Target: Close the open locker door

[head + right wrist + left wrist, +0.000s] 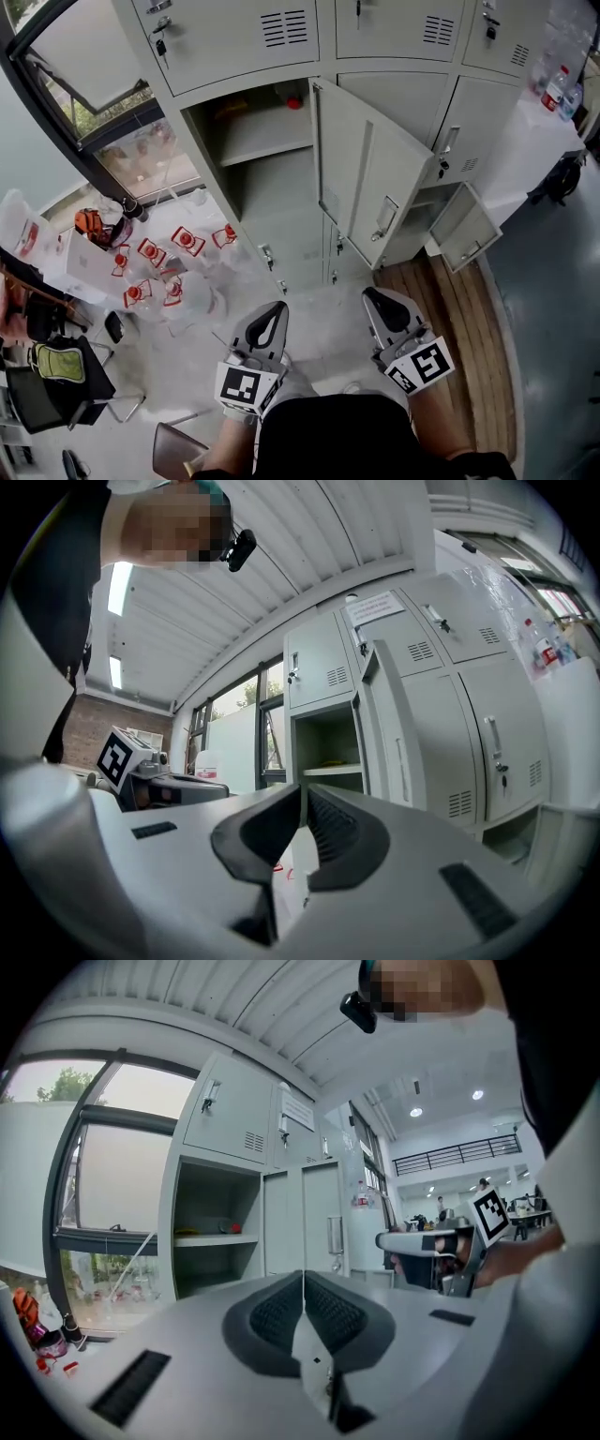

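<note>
Facing: a bank of grey lockers (403, 37); I am standing in front of them and looking steeply down.
Locker door (370, 178): it is standing wide open, swinging out toward me from the right side of its compartment, with the handle near its free edge; in the right gripper view (394, 733) I am seeing it almost edge-on.
Compartment (262, 159): it is lying open just left of that door, and its shelf is carrying a small red thing (294, 102) and something yellow.
Left tongs (277, 307) (303, 1283): I am holding them pressed together with nothing between, pointing at the lockers and well apart from the door.
Right tongs (373, 296) (303, 799): I am holding these together and empty too, below the door's free edge and not touching it.
Lower door (464, 230): a smaller one is hanging open at the right.
Floor: packs of red-capped bottles (159, 272) are lying at the left by the window.
</note>
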Action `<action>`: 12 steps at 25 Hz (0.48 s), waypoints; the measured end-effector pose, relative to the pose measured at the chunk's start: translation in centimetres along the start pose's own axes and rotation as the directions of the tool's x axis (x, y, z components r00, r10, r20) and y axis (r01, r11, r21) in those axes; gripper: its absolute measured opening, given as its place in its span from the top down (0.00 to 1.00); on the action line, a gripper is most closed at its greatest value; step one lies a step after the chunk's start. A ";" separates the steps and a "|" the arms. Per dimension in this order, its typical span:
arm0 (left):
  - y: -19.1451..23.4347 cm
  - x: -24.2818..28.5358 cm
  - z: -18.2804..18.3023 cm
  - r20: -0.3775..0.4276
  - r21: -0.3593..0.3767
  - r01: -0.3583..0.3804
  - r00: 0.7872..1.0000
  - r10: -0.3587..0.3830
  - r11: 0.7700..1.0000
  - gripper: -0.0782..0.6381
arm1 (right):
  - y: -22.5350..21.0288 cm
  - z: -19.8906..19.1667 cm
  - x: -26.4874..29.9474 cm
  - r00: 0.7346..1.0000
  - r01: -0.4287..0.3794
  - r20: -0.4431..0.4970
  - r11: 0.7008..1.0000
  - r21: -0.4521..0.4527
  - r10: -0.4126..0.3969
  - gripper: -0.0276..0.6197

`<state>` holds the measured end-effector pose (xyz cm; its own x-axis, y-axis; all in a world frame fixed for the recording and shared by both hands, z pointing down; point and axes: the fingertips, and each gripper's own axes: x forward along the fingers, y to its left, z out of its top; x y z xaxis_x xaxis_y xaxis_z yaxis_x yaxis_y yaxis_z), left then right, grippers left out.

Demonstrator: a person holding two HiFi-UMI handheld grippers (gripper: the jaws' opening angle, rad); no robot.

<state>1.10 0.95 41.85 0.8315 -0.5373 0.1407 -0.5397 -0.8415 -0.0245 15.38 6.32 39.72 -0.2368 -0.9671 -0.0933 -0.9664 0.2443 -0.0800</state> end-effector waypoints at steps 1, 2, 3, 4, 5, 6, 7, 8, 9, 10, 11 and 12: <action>1.2 0.3 -0.1 -0.010 -0.002 0.014 1.000 -0.014 1.000 0.86 | 0.1 0.0 1.2 1.000 0.013 0.001 1.000 -0.001 -0.013 0.89; 2.4 0.7 -0.1 -0.012 0.000 0.031 0.999 -0.031 1.000 0.86 | 0.3 0.0 2.5 1.000 0.026 0.003 1.000 -0.001 -0.026 0.89; 3.6 1.0 0.0 -0.004 0.006 0.053 0.999 -0.053 0.999 0.86 | 0.5 0.0 3.7 0.999 0.040 0.004 0.999 0.000 -0.040 0.89; 4.7 1.3 0.2 0.007 0.012 0.076 0.997 -0.076 0.997 0.86 | 0.7 -0.1 4.8 0.999 0.054 0.005 0.999 -0.001 -0.054 0.89; 5.7 1.6 0.5 0.013 0.015 0.097 0.995 -0.097 0.995 0.86 | 1.0 -0.1 5.9 0.998 0.070 0.006 0.998 -0.002 -0.070 0.89; 6.7 1.8 0.8 0.016 0.017 0.115 0.993 -0.116 0.993 0.86 | 1.2 -0.1 7.1 0.996 0.085 0.008 0.996 -0.003 -0.085 0.89; 7.7 2.1 1.1 0.029 0.021 0.135 0.990 -0.135 0.991 0.86 | 1.4 0.0 8.1 0.995 0.101 0.012 0.995 -0.006 -0.101 0.89; 8.6 2.4 1.4 0.044 0.025 0.155 0.987 -0.156 0.988 0.86 | 1.6 0.1 9.1 0.993 0.116 0.018 0.993 -0.010 -0.116 0.89; 9.4 2.6 1.4 0.050 0.028 0.175 0.983 -0.176 0.984 0.86 | 1.7 0.2 10.0 0.991 0.132 0.025 0.991 -0.015 -0.132 0.89; 10.1 2.8 1.3 0.050 0.031 0.194 0.979 -0.196 0.980 0.86 | 1.8 0.2 10.7 0.988 0.150 0.033 0.988 -0.019 -0.149 0.89; 10.8 3.0 1.2 0.049 0.035 0.213 0.975 -0.215 0.976 0.86 | 1.9 0.2 11.4 0.985 0.170 0.039 0.985 -0.023 -0.169 0.89; 11.4 3.3 1.1 0.048 0.040 0.231 0.971 -0.233 0.972 0.86 | 1.8 0.2 11.9 0.981 0.192 0.043 0.981 -0.027 -0.191 0.89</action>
<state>-2.17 -10.43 40.92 0.9398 -0.3285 0.0944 -0.3270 -0.9445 -0.0308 10.84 -4.70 38.31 -0.0436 -0.9919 -0.1189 -0.9962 0.0522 -0.0699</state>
